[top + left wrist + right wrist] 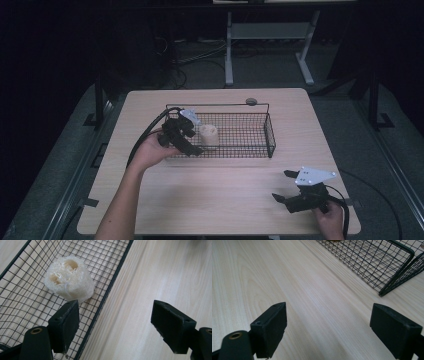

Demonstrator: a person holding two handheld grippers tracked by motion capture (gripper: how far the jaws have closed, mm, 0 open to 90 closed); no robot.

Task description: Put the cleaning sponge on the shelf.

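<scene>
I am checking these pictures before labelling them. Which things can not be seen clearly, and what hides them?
- Loofah piece, high view: its near lower part is hidden behind the left gripper.
- Wire basket, right gripper view: cut off by the top and right edges.
- Small round grey object on the table's far edge, high view: too small to identify.
- Right gripper, high view: the hand is cut off by the bottom edge.

I find no legible text, label, brand, number or sign on any surface in the high view, the left gripper view or the right gripper view.
</scene>
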